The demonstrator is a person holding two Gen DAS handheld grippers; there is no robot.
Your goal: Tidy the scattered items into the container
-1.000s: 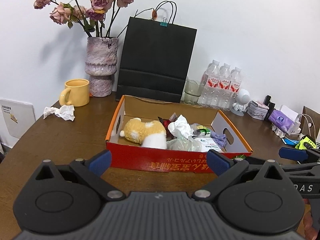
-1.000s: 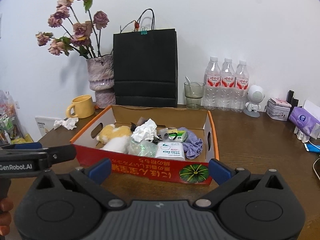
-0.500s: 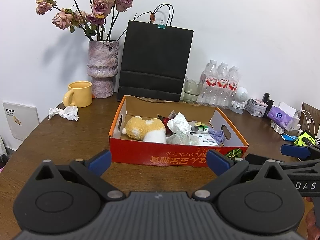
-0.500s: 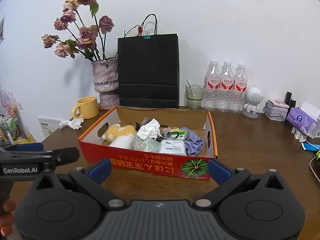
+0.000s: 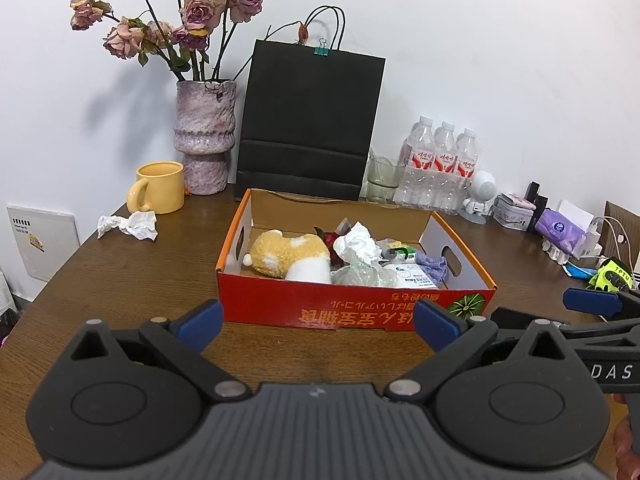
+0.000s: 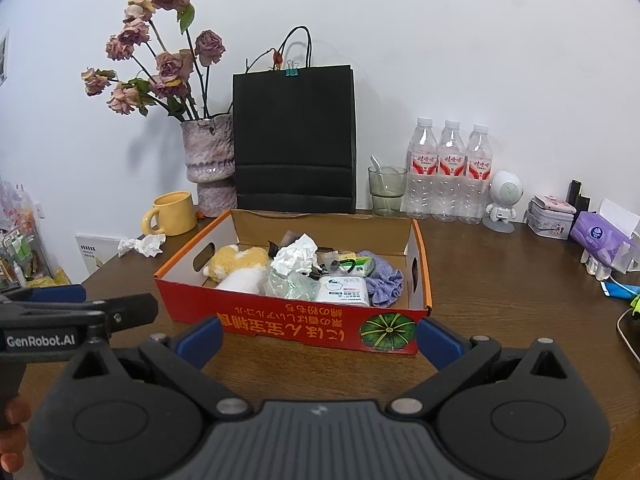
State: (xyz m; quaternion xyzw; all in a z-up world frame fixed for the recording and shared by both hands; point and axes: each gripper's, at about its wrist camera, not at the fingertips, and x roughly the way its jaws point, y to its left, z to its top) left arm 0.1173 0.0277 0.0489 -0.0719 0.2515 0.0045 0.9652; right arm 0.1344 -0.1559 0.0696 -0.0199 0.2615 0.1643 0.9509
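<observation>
A red cardboard box (image 5: 352,308) (image 6: 296,326) stands mid-table. It holds a yellow plush toy (image 5: 288,254) (image 6: 234,260), crumpled tissue (image 5: 358,244) (image 6: 298,256), clear plastic wrap (image 6: 290,284), a wet-wipe pack (image 6: 344,290) and a purple cloth (image 6: 384,282). My left gripper (image 5: 318,320) hangs open and empty in front of the box. Beside it my right gripper (image 6: 320,336) is open and empty too, also short of the box's front wall. A crumpled white tissue (image 5: 128,226) (image 6: 142,245) lies on the table near the yellow mug (image 5: 158,192) (image 6: 172,214).
Along the wall stand a vase of dried roses (image 5: 204,136), a black paper bag (image 5: 308,120), a glass (image 6: 386,190), three water bottles (image 6: 450,172), a small white robot figure (image 6: 502,200), a tin (image 6: 550,222) and a purple tissue pack (image 6: 600,240). Cables and a yellow-green glove (image 5: 612,278) lie right.
Both grippers have drawn back from the box and risen a little, so the box looks smaller and farther. Both stay open and empty.
</observation>
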